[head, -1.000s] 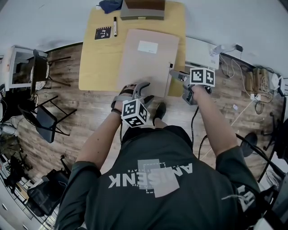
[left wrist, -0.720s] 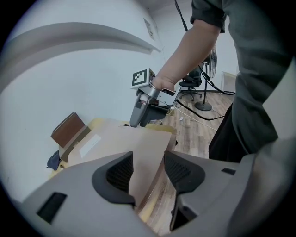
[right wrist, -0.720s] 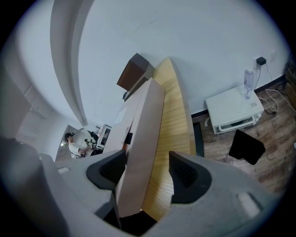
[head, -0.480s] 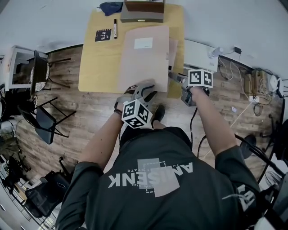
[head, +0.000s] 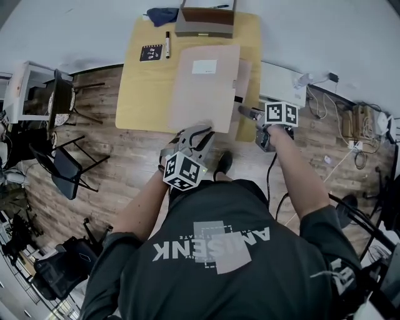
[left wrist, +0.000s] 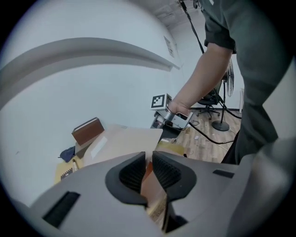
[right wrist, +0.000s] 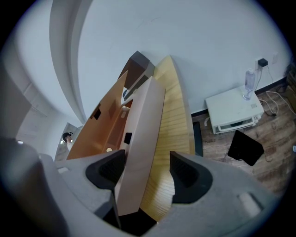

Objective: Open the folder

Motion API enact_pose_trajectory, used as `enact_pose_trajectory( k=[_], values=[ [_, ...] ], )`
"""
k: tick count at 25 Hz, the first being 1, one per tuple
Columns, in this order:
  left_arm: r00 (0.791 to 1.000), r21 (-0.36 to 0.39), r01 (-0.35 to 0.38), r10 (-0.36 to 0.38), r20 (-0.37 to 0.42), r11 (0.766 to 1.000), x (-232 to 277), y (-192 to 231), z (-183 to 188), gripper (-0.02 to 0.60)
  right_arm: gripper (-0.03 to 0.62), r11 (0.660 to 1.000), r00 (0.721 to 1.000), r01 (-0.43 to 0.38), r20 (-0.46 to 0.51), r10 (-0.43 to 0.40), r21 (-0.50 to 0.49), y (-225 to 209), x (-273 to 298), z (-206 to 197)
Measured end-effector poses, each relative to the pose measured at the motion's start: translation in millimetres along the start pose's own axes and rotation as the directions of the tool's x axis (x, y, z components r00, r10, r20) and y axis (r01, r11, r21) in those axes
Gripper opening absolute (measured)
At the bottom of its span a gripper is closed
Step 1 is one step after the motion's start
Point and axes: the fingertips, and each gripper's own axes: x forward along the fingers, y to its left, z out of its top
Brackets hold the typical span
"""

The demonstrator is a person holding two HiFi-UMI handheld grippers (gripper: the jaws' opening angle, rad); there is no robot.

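Observation:
A beige folder point(head: 203, 87) with a white label lies on the yellow wooden table point(head: 144, 94). Its cover is raised at the near edge, baring the under sheet point(head: 242, 75) on the right. My left gripper point(head: 203, 132) is at that near edge. Its jaws have just been closing, and in the left gripper view point(left wrist: 149, 169) they are shut on the thin cover point(left wrist: 125, 141). My right gripper point(head: 242, 111) is at the folder's near right corner. It point(right wrist: 147, 173) stands open astride the folder's edge point(right wrist: 141, 139), which lies by the left pad.
At the table's back stand a brown box point(head: 205, 20), a marker pen point(head: 167, 45), a black card point(head: 150, 52) and a blue cloth point(head: 161, 15). Chairs point(head: 62, 169) stand left of the table, and a white unit point(head: 281, 84) and cables are to its right.
The left gripper has closed on the cover's near edge and risen with it, so the cover has lifted and the under sheet shows on the right. The right gripper has stayed put.

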Motion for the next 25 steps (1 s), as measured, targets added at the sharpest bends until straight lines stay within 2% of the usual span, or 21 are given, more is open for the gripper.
enact_pose_trajectory(
  k=[3, 7, 10, 14, 16, 19, 20, 22, 25],
  values=[
    [0.997, -0.028, -0.073, 0.074, 0.038, 0.997, -14, 11, 4, 0.038, 0.291, 1.0, 1.0, -0.004, -0.001, 0.004, -0.004, 0, 0, 1],
    [0.98, -0.13, -0.169, 0.181, 0.088, 0.977, -33, 38, 12, 0.035, 0.291, 1.0, 1.0, -0.003, 0.0, 0.003, -0.006, 0, 1, 2],
    [0.955, -0.216, -0.246, 0.275, 0.112, 0.945, -49, 59, 14, 0.034, 0.291, 1.0, 1.0, 0.003, -0.004, -0.003, -0.012, 1, 3, 1],
    [0.905, -0.298, -0.351, 0.403, 0.133, 0.888, -63, 90, 17, 0.035, 0.291, 0.999, 0.999, 0.02, -0.025, -0.021, -0.039, 3, 7, 2],
    [0.884, -0.275, -0.414, 0.456, 0.108, 0.868, -67, 102, 16, 0.035, 0.291, 0.999, 0.999, 0.025, -0.037, -0.026, -0.044, 5, 8, 1],
    [0.856, -0.179, -0.496, 0.513, 0.063, 0.85, -65, 115, 14, 0.043, 0.291, 0.998, 0.998, 0.028, -0.049, -0.031, -0.051, 6, 11, 1],
    [0.851, -0.149, -0.511, 0.522, 0.051, 0.847, -63, 118, 14, 0.07, 0.291, 0.998, 0.998, 0.03, -0.055, -0.033, -0.052, 6, 11, 1],
    [0.848, -0.102, -0.524, 0.529, 0.038, 0.846, -55, 122, 15, 0.109, 0.291, 0.998, 0.997, 0.032, -0.066, -0.035, -0.052, 6, 12, 1],
    [0.854, -0.082, -0.514, 0.519, 0.046, 0.854, -47, 128, 21, 0.109, 0.291, 0.998, 0.997, 0.033, -0.07, -0.037, -0.052, 7, 12, 2]
  ],
)
